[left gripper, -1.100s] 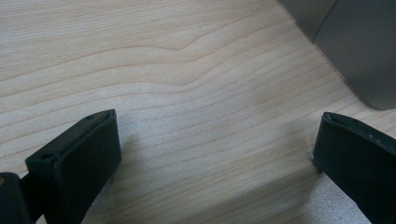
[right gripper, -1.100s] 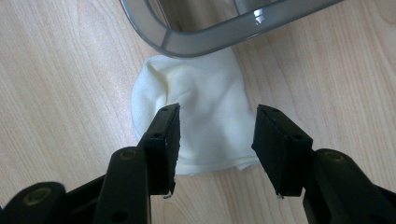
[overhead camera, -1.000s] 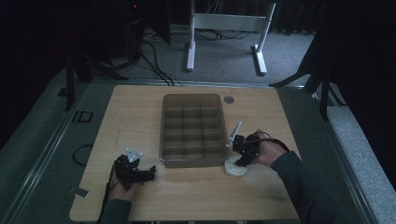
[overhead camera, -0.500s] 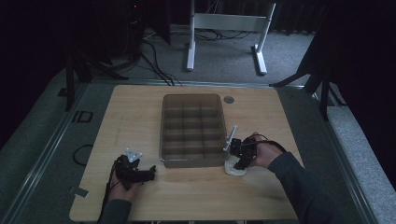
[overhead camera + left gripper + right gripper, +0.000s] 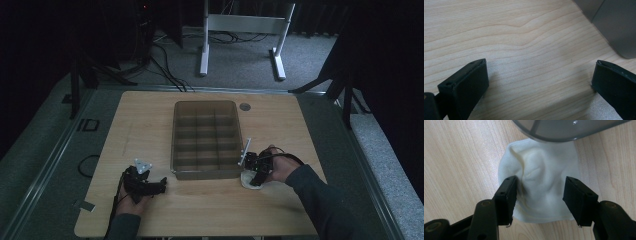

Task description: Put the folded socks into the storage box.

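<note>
A crumpled white cloth [image 5: 541, 170] lies on the wooden table, just off the front right corner of a grey compartment bin [image 5: 564, 130]. My right gripper [image 5: 540, 186] points down over the cloth. Its jaws have just been opening and stand on either side of the cloth's bulge without clamping it. From above, the right gripper [image 5: 252, 175] hovers over the cloth [image 5: 247, 182] beside the bin [image 5: 205, 173]. My left gripper [image 5: 161, 186] rests near the table's front left, open. Its jaws [image 5: 540, 75] are wide apart over bare wood, with the bin's corner [image 5: 616, 25] ahead.
The bin has several empty compartments and stands mid-table. A small round grey disc [image 5: 244, 106] sits behind its right corner. Beyond the table stand a white desk frame [image 5: 240, 30] and floor cables. Bare wood lies at the table's left [image 5: 140, 125].
The right hand has shifted slightly toward the bin's corner, over the white cloth. The left hand has not moved.
</note>
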### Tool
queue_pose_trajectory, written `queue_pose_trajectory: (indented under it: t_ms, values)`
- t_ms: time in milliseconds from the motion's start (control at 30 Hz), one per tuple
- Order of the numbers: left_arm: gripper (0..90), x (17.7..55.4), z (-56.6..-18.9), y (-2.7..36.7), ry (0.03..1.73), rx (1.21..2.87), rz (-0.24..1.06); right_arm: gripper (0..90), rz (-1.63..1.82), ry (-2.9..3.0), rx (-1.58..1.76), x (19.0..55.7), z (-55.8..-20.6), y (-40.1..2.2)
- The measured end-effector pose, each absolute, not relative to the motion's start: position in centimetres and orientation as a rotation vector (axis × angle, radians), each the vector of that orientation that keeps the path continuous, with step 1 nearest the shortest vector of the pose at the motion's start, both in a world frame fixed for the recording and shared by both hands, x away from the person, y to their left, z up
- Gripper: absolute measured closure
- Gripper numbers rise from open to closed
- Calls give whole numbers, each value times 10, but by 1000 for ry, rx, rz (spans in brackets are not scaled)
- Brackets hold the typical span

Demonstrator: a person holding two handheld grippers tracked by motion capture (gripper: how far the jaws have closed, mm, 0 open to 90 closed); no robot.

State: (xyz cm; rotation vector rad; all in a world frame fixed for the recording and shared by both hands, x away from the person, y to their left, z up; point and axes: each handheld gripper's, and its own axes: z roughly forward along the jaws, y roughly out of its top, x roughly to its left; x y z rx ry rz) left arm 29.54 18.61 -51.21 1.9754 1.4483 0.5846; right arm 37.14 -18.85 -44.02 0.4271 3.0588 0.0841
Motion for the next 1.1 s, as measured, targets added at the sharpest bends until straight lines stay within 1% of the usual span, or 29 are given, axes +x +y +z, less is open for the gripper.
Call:
queue_pose_trajectory:
  t_ms: [433,767,867,933,1033,1100]
  values:
    - [10,295,-512,186,1448,1976,584,355,45,3071,444,374,-452,-185]
    - [10,295,-512,186,1448,1976,584,336,73,3075,472,372,-458,-188]
    - [10,295,-512,186,1448,1976,585,351,75,3078,475,372,-458,-188]
    - [10,295,-512,186,1449,1976,585,382,76,3081,478,371,-458,-188]
    - [10,295,-512,186,1448,1976,585,448,79,3083,470,369,-457,-188]
    - [10,295,-512,186,1448,1976,585,511,80,3082,464,368,-456,-188]
